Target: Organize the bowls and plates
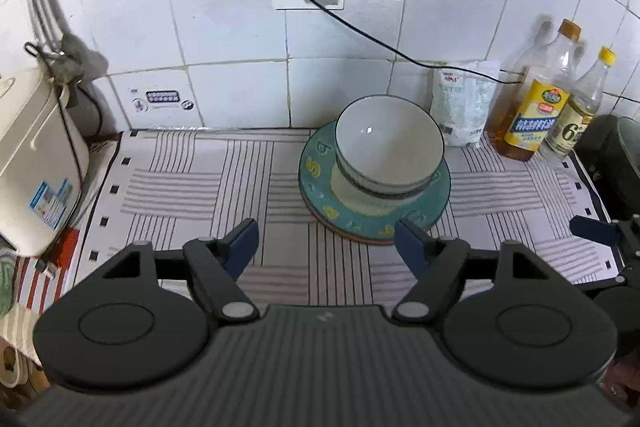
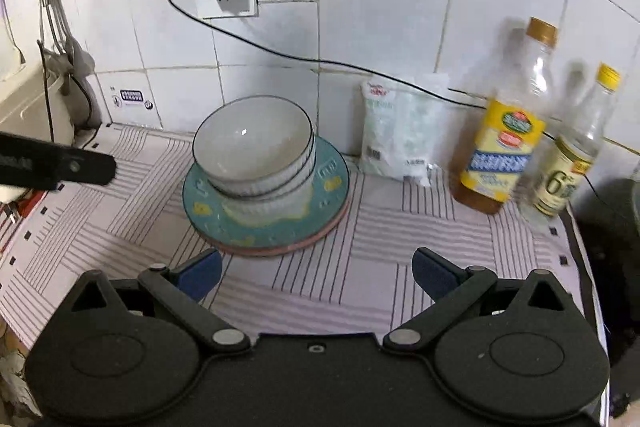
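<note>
A white bowl with a dark rim [image 1: 388, 143] sits nested in another bowl on a teal plate [image 1: 316, 171], which lies on a pinkish plate beneath. The stack rests on the striped mat near the tiled wall. It also shows in the right wrist view, bowl [image 2: 252, 143] on teal plate [image 2: 332, 183]. My left gripper [image 1: 327, 241] is open and empty, just in front of the stack. My right gripper [image 2: 318, 273] is open and empty, in front of the stack and apart from it. Part of the left gripper shows at the left of the right wrist view [image 2: 56, 167].
A white salt bag [image 1: 462, 105], an oil bottle [image 1: 534, 115] and a clear vinegar bottle [image 1: 572, 123] stand at the back right. A white appliance [image 1: 36, 163] stands at the left. A black cable [image 2: 280, 53] runs from the wall charger. A dark pot [image 2: 616, 219] sits at the right edge.
</note>
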Available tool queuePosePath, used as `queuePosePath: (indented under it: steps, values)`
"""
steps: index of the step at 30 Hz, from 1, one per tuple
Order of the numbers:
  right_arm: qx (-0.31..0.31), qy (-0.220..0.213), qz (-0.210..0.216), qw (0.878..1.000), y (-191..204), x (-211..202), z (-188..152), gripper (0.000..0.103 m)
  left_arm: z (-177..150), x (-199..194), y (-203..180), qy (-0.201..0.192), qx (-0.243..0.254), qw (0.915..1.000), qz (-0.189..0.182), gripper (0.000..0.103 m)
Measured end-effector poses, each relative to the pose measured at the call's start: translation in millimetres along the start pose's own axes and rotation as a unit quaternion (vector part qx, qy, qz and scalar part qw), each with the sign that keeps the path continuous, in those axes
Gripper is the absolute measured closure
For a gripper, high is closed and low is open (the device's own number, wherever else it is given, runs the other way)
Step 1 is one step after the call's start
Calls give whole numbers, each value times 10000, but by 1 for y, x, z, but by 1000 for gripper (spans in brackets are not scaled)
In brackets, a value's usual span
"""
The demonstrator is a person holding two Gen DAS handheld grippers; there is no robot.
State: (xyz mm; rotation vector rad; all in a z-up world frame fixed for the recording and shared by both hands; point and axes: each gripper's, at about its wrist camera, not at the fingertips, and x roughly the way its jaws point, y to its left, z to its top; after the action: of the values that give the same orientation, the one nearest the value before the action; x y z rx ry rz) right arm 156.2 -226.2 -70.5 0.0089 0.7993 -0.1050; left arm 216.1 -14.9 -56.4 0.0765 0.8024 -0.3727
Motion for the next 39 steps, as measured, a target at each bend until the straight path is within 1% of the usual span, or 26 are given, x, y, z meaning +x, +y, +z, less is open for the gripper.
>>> queuePosePath:
  steps: [2, 4, 5, 6, 8, 12, 15, 19, 21, 28, 32, 35, 39]
  values:
    - [69, 8, -57, 10000, 3, -12, -6, 0, -7, -11, 1, -29, 50, 10000, 41, 18]
    - [110, 7, -79, 9999, 4, -24, -11, 0, -15, -24, 2, -122, 106, 9999, 26, 18]
    - [123, 8, -105, 9999, 5, -29, -13, 0, -20, -31, 3, -237, 105, 9997, -29, 16]
    - [137, 8, -150, 9998, 6, -36, -15, 0, -24, -38, 4, -325, 100, 9994, -77, 12]
    - [192, 29, -210, 9996, 6, -47, -21, 0, -32, -51, 4, -420, 73, 9990, -110, 7]
    - [284, 21, -264, 9992, 7, -67, -31, 0, -45, -71, 2, -448, 189, 9988, -107, 3]
    - [373, -8, -364, 9986, 8, -81, -36, 0, -53, -83, 0, -466, 212, 9987, -2, 3]
    - [515, 14, -360, 9980, 8, -101, -43, 0, -63, -98, -1, -472, 217, 9986, 71, 3]
    - [631, 15, -452, 9970, 7, -108, -45, 0, -68, -104, -1, -477, 178, 9987, 97, 3]
    - [845, 132, -727, 9937, 6, -129, -55, 0, -90, -114, -2, -356, 76, 9993, 80, 3]
    - [951, 208, -767, 9923, 7, -137, -65, 0, -103, -120, -3, -377, 153, 9990, 209, 3]
    - [932, 189, -799, 9923, 9, -143, -72, 0, -109, -123, -2, -395, 138, 9989, 233, 3]
    - [797, 31, -905, 9927, 15, -149, -80, 0, -114, -129, -1, -473, 83, 9985, 261, 3]
